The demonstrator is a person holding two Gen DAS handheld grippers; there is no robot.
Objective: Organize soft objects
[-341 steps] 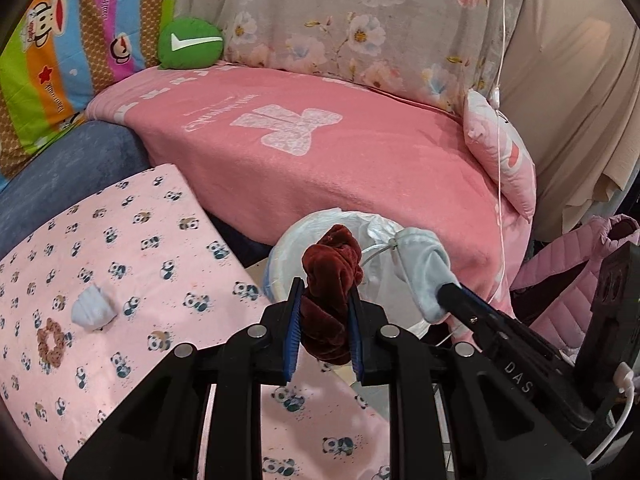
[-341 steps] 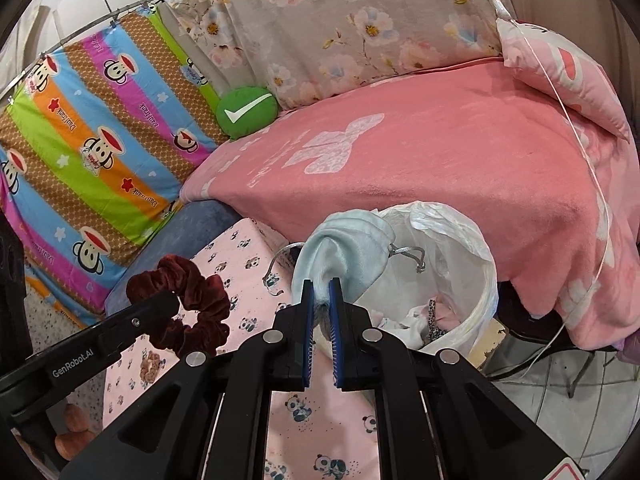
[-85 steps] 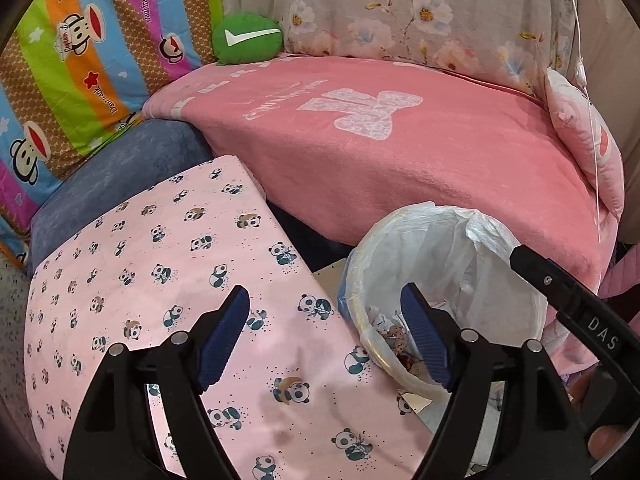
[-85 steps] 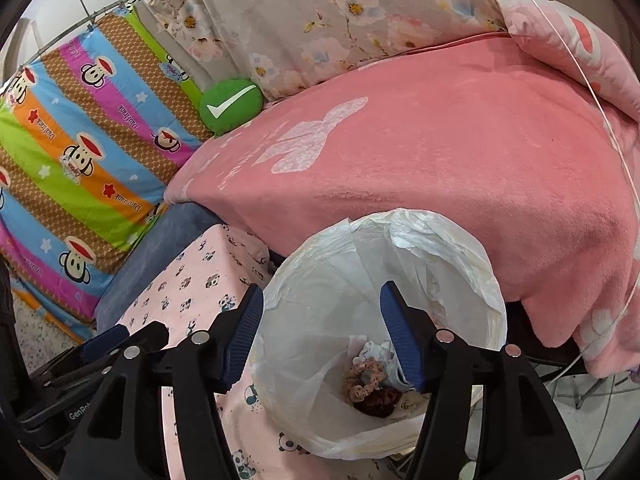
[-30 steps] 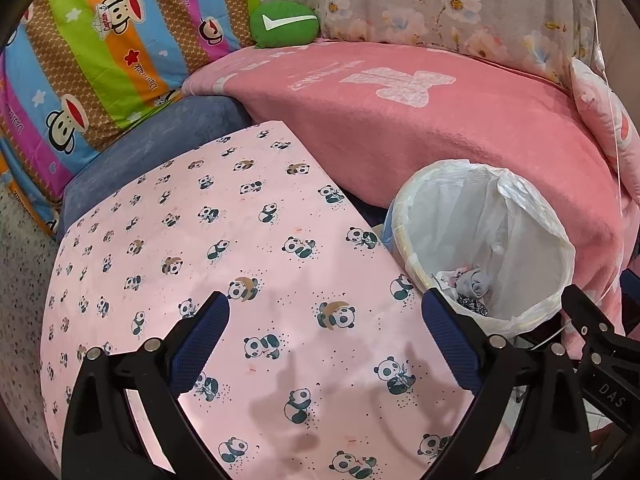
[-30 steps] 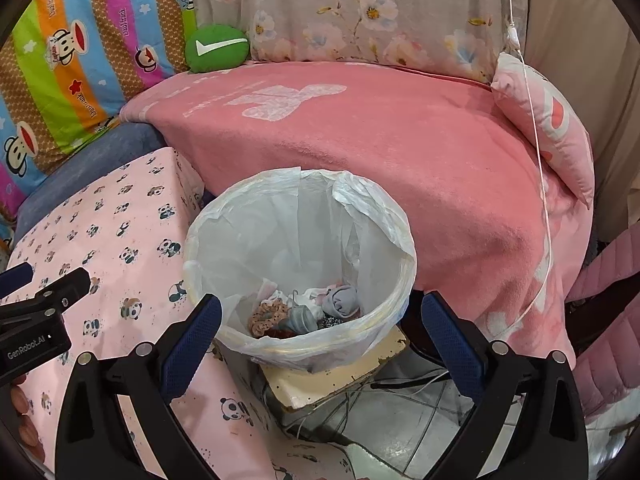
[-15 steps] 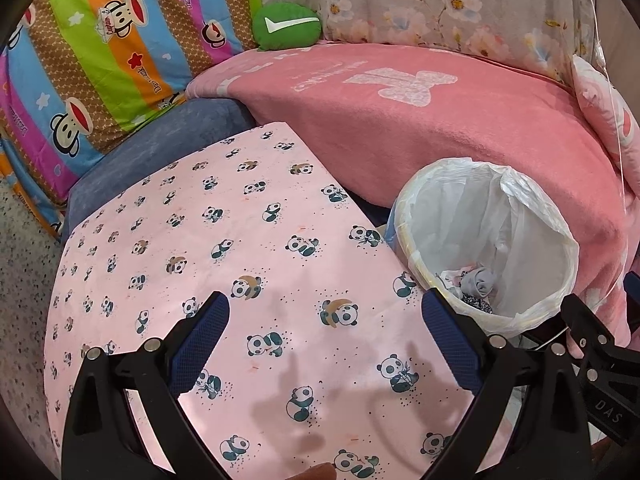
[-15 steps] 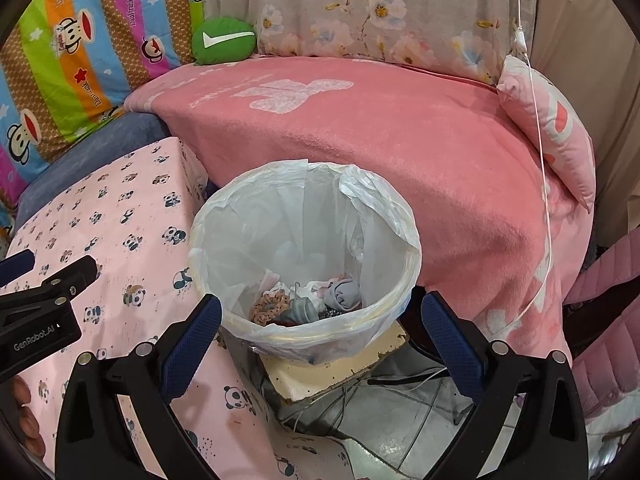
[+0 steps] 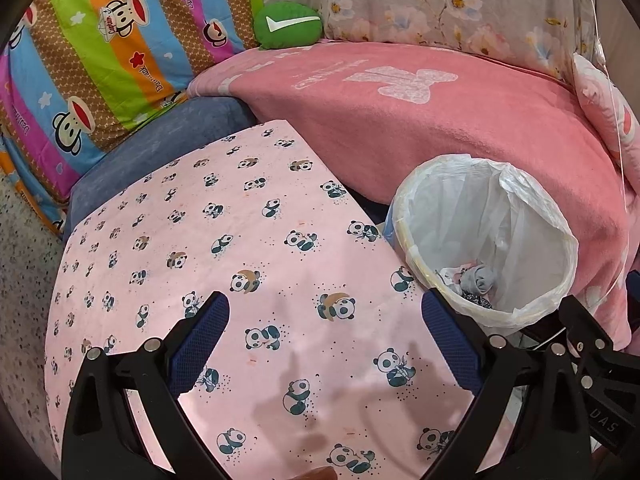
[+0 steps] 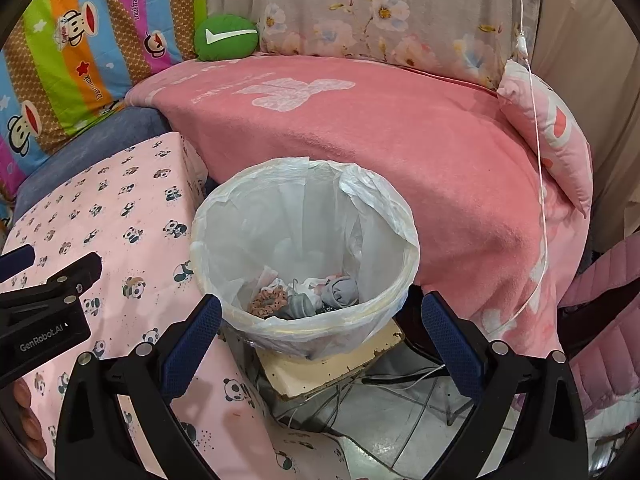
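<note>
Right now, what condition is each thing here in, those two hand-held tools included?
left tool: open, holding nothing
right tool: open, holding nothing
bin: upright, lined with a white bag
soft items: piled at the bin's bottom
panda cloth: spread flat, bare

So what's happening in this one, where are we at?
A person is tidying small soft items with two handheld grippers. Both the left gripper and the right gripper are open and hold nothing. The panda-print cloth shows no items on it, and a crocheted scrunchie and rolled grey socks lie at the bottom of the lined bin beside it. The sorting looks finished, or nearly so.
</note>
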